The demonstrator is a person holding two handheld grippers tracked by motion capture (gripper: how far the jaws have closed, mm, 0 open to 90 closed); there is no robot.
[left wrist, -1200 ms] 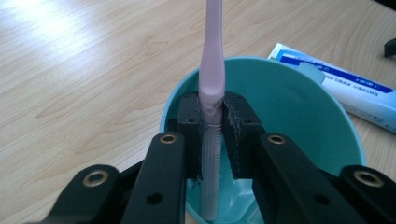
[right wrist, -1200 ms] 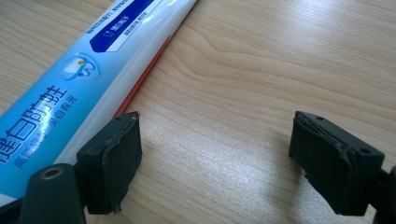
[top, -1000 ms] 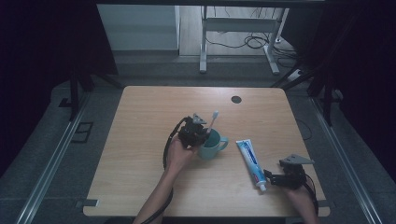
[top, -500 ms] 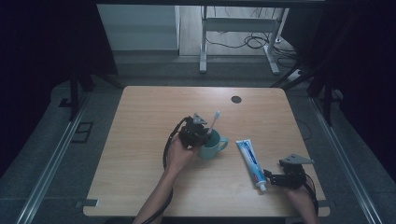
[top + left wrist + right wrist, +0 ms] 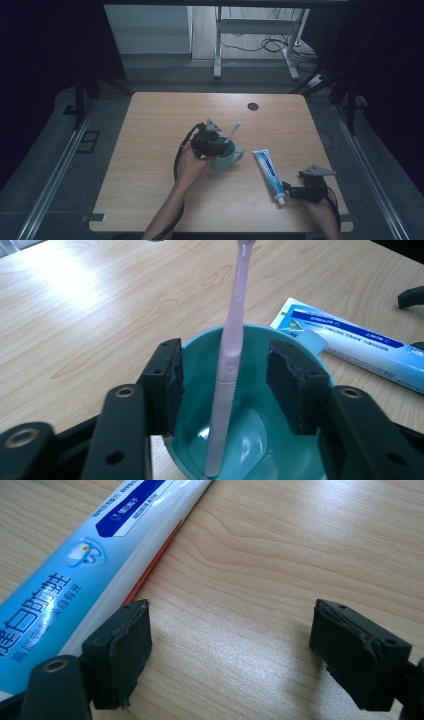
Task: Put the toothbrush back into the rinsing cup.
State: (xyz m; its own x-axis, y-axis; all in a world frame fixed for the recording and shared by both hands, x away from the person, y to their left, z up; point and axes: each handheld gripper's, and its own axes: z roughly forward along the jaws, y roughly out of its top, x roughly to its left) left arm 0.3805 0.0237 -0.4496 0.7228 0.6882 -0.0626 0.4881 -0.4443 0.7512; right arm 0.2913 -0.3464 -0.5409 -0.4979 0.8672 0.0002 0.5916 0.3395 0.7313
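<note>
The table [image 5: 150, 150] has much free wood on my left and toward the far edge; only a small dark round spot [image 5: 253, 106] sits there. On my right the room is narrower, because the toothpaste tube [image 5: 267, 169] lies between the teal cup [image 5: 227, 156] and the right gripper [image 5: 292, 191], which is close to the near right edge.

The pink toothbrush [image 5: 231, 355] stands in the cup near the middle of the table. Its long axis is steep, the handle end down on the cup bottom and the head end leaning up and away from me, a little to the right.

My left gripper [image 5: 225, 385] has just been opening its jaws; they stand about half open over the cup, the toothbrush between them but free of both pads. My right gripper is released, jaws wide on bare wood just beside the tube
</note>
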